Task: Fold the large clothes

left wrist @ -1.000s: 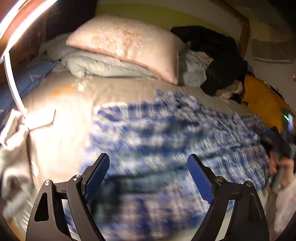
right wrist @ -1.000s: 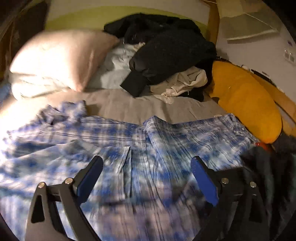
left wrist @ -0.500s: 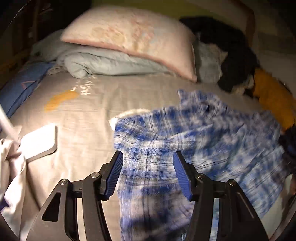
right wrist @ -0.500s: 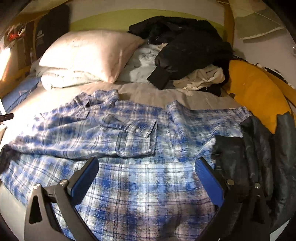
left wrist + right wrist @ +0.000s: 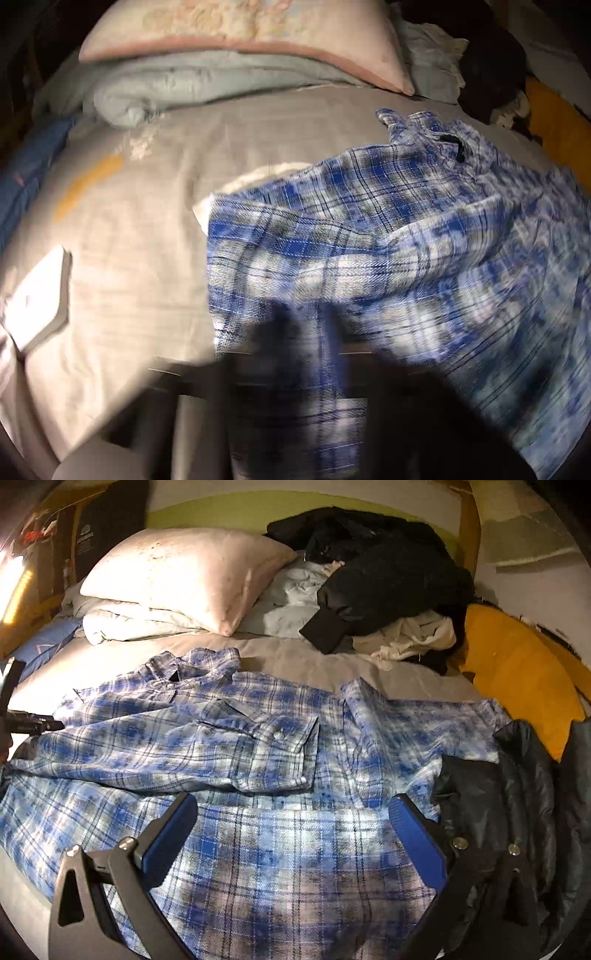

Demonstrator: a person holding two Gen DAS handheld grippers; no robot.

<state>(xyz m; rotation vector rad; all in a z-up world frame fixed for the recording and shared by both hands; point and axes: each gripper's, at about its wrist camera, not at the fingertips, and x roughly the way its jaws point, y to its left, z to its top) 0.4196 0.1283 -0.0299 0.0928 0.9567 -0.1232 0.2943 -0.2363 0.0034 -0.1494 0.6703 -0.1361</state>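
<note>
A blue and white plaid shirt (image 5: pixel 258 746) lies spread across the grey bedsheet (image 5: pixel 140 229), with its collar toward the pillows. In the left wrist view the shirt (image 5: pixel 369 236) bunches up from its left edge. My left gripper (image 5: pixel 310 332) is blurred and dark at the bottom of that view. Its fingers are shut together with a fold of the plaid cloth pinched between them. My right gripper (image 5: pixel 291 805) hangs wide open just above the shirt's lower part, and nothing is between its blue pads (image 5: pixel 413 834).
A pink pillow (image 5: pixel 184 576) on a pale folded quilt (image 5: pixel 177 88) lies at the head of the bed. Black and white clothes (image 5: pixel 388 572) are heaped at the back right. An orange cushion (image 5: pixel 517 664) and a dark padded jacket (image 5: pixel 517 794) sit at the right. A white flat object (image 5: pixel 37 299) lies left.
My left gripper came down onto the shirt's left edge and its jaws went from wide open to shut on the cloth. The right gripper stayed open, barely shifting.
</note>
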